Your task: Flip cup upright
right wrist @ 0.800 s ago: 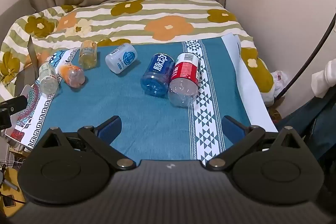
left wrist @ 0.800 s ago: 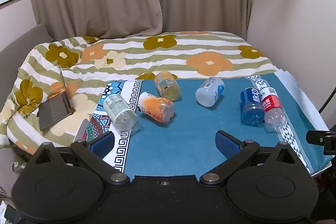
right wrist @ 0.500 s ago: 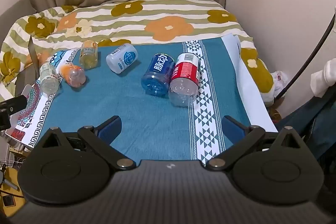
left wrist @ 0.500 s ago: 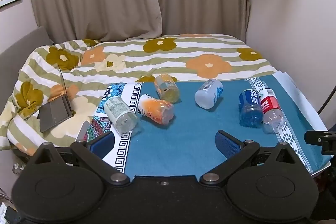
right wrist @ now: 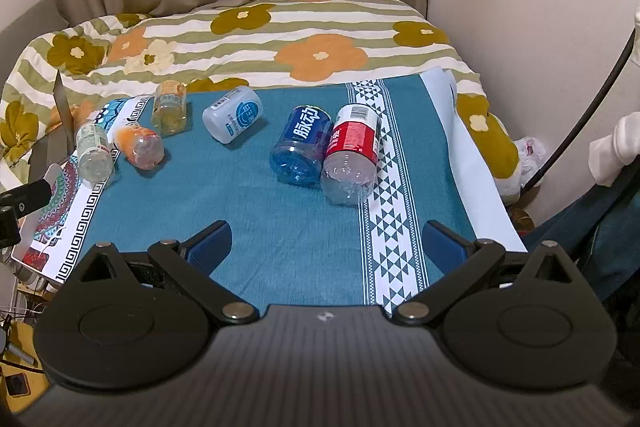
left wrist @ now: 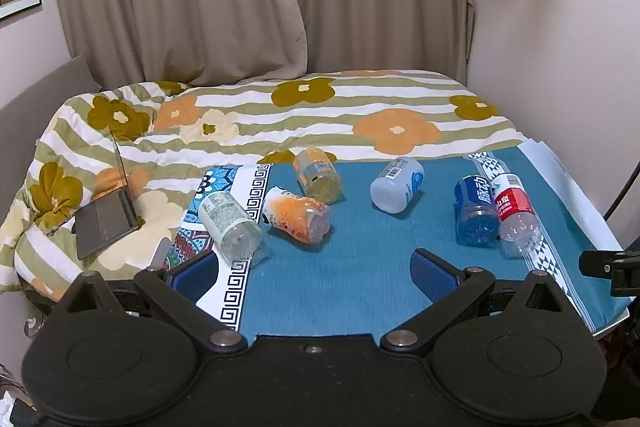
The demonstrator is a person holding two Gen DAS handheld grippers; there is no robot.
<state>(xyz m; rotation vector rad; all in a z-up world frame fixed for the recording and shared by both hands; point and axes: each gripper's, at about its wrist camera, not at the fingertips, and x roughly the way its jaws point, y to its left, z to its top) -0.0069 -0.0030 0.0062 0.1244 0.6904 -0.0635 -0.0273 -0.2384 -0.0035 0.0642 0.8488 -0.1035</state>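
Note:
Several cut-bottle cups lie on their sides on the teal cloth [left wrist: 352, 275]: a green-label one [left wrist: 230, 225], an orange one [left wrist: 298, 213], a yellow one [left wrist: 318, 175], a white-blue one [left wrist: 396, 179], a blue one [left wrist: 476, 211] and a red-label one [left wrist: 516, 213]. In the right wrist view the blue cup [right wrist: 300, 145] and red cup [right wrist: 352, 153] lie side by side just ahead. My left gripper [left wrist: 316, 269] is open and empty, near the table's front edge. My right gripper [right wrist: 326, 243] is open and empty, short of the blue and red cups.
A flowered striped blanket [left wrist: 320, 111] covers the bed behind the cloth. A half-open laptop [left wrist: 108, 215] lies on the blanket at left. A patterned mat [left wrist: 236, 195] lies under the cloth's left edge. Curtains and a wall stand behind and to the right.
Both grippers have drawn back and risen slightly, so the cups sit a little farther off. No cup has moved. Both stay open.

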